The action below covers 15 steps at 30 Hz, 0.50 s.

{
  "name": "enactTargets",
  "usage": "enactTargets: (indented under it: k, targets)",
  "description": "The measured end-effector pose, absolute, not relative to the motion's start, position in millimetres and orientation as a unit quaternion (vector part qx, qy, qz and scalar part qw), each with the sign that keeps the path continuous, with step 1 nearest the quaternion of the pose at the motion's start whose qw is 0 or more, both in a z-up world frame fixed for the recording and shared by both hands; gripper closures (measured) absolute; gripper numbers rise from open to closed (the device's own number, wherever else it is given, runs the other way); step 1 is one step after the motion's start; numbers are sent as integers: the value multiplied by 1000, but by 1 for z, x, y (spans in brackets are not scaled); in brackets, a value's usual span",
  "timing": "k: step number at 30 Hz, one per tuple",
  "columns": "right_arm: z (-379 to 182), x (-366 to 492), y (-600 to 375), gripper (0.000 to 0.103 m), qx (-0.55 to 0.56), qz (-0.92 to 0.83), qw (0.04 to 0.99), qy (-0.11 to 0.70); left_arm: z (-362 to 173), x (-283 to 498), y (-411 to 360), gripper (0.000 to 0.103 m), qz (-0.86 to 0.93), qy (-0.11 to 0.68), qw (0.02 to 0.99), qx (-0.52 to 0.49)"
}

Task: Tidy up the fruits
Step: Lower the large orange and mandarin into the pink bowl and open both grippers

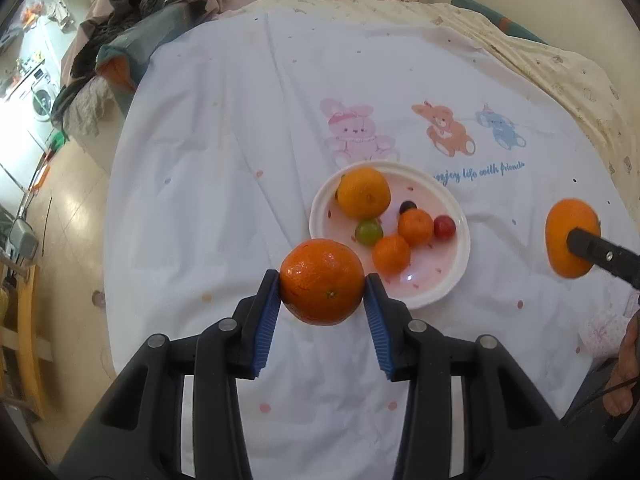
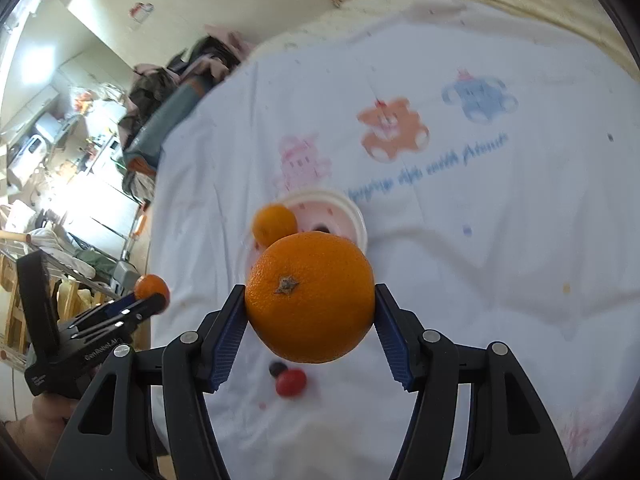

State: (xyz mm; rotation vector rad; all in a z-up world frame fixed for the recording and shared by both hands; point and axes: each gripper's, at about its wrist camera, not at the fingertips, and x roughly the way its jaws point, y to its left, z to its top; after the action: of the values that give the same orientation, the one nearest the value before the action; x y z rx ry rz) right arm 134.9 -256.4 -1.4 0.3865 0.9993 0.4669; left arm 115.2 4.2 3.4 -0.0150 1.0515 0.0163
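My left gripper [image 1: 322, 284] is shut on a tangerine [image 1: 322, 282] and holds it above the near-left rim of a white bowl [image 1: 448, 292]. The bowl holds a large orange [image 1: 363, 192], two small tangerines [image 1: 415, 227], a green grape [image 1: 368, 232], a red grape [image 1: 445, 227] and a dark one. My right gripper [image 2: 310, 300] is shut on a large orange [image 2: 310, 296], lifted above the sheet; it also shows in the left wrist view [image 1: 570, 236]. The orange hides most of the bowl [image 2: 354, 216] in the right wrist view.
A red grape [image 2: 291, 382] and a dark grape [image 2: 277, 369] lie on the white cartoon-print sheet [image 1: 240, 160] below the right gripper. Piled clothes [image 1: 120, 40] sit at the far left corner. The bed edge and floor are to the left.
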Motion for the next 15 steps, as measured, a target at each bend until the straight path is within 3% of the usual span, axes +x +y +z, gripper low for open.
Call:
enactTargets:
  k: [15]
  targets:
    - [-25, 217, -228, 39, 185, 246, 816, 489, -36, 173, 9, 65, 10, 528, 849, -23]
